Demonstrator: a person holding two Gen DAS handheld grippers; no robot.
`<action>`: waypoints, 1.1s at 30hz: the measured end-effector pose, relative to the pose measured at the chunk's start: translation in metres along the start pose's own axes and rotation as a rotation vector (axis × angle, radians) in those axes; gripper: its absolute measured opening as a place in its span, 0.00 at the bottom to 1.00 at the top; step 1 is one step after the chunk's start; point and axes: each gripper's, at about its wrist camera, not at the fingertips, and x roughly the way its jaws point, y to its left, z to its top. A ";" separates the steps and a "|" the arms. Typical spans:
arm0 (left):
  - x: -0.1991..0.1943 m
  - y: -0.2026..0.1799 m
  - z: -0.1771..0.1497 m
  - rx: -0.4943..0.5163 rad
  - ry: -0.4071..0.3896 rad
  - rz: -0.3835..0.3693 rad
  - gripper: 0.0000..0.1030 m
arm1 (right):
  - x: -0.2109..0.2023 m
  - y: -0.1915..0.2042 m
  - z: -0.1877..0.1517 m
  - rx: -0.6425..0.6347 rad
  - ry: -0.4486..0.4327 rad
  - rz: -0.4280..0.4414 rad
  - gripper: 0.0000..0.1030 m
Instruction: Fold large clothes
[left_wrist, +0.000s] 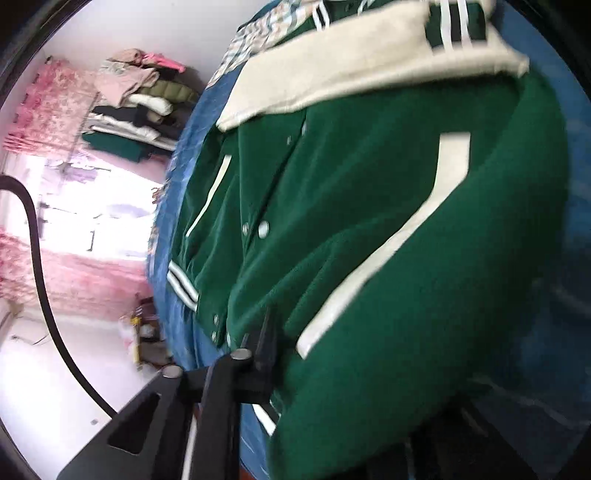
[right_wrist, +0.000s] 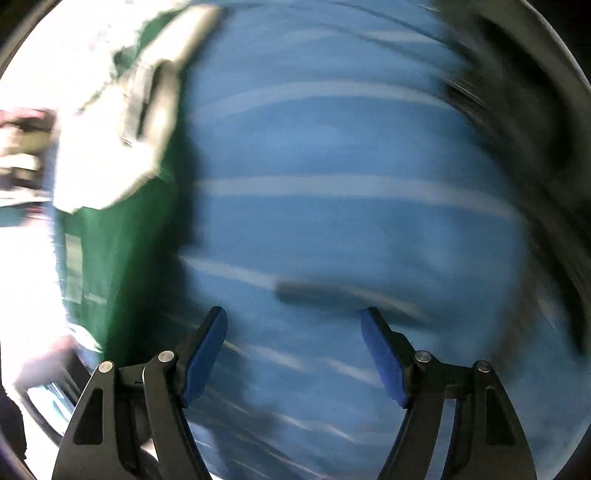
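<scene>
While blur smears both views, these hold:
Left wrist: left tongs (left_wrist: 269, 354) at lower centre pinch the green jacket (left_wrist: 388, 229), which fills the frame over blue bedding (left_wrist: 576, 221).
Right wrist: right tongs (right_wrist: 293, 354) spread wide, holding nothing; jacket at left edge.

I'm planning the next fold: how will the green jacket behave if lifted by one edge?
The jacket will probably hang floppy: its cloth already drapes in soft folds where the left gripper pinches it. It looks thick, so likely heavy for a garment. The cream sleeve folded across it may slide off when lifted.
</scene>
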 end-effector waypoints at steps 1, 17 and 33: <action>-0.003 0.010 0.003 -0.001 -0.016 -0.019 0.11 | 0.000 0.004 0.011 -0.001 -0.010 0.057 0.76; 0.009 0.107 0.037 0.001 -0.070 -0.377 0.10 | 0.080 0.109 0.122 0.227 -0.071 0.353 0.24; 0.186 0.293 0.066 -0.286 0.140 -0.720 0.16 | 0.043 0.474 0.142 -0.116 -0.118 0.011 0.21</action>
